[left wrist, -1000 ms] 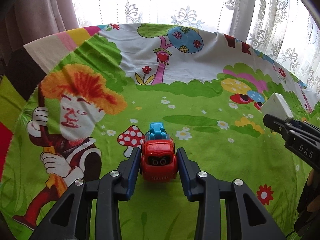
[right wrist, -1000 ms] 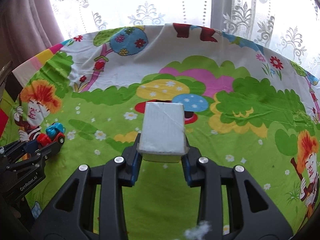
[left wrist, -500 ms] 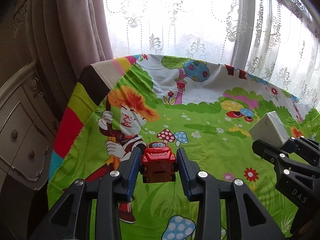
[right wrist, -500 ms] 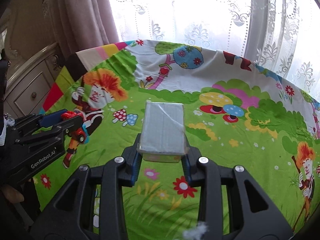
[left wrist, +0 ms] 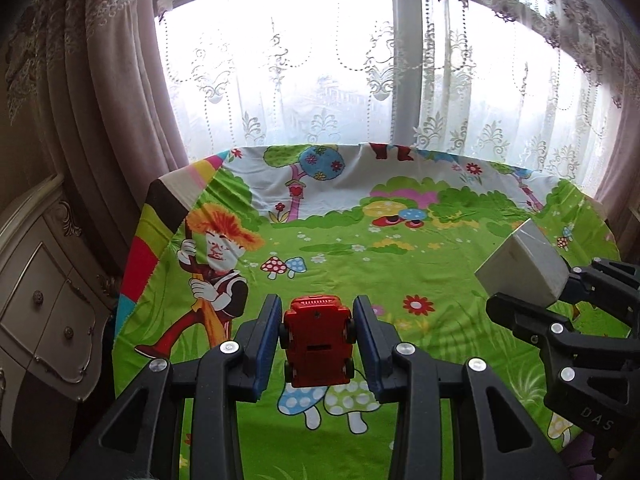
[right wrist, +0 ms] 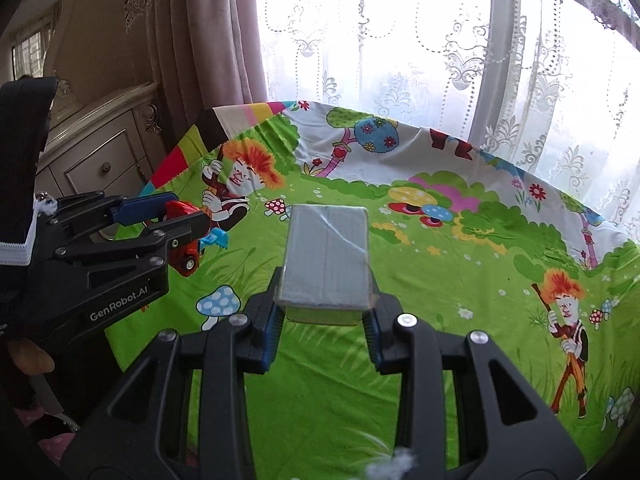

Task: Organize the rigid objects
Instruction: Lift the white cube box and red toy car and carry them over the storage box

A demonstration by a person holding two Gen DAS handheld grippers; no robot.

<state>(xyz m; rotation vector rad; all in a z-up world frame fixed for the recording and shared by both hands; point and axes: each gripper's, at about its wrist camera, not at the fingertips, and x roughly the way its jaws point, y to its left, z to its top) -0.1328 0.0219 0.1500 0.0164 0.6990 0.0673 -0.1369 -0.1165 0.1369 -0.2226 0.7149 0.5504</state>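
Observation:
My left gripper [left wrist: 316,342] is shut on a red toy car [left wrist: 317,340] and holds it in the air above the cloth, underside towards the camera. It also shows in the right wrist view [right wrist: 182,236], with the car [right wrist: 186,256] tipped nose down. My right gripper [right wrist: 324,316] is shut on a grey rectangular box [right wrist: 326,260] and holds it above the cloth. The box also shows in the left wrist view [left wrist: 524,268], at the right edge, in the right gripper [left wrist: 532,300].
A bright cartoon-print cloth [left wrist: 360,240] covers the table under both grippers. A white carved dresser [left wrist: 40,312] stands at the left. Pink drapes [left wrist: 100,120] and lace curtains [left wrist: 400,80] hang behind the table's far edge.
Both grippers have risen and pulled back from the cloth with their objects still held. The toy car has tipped so that its underside faces the left camera.

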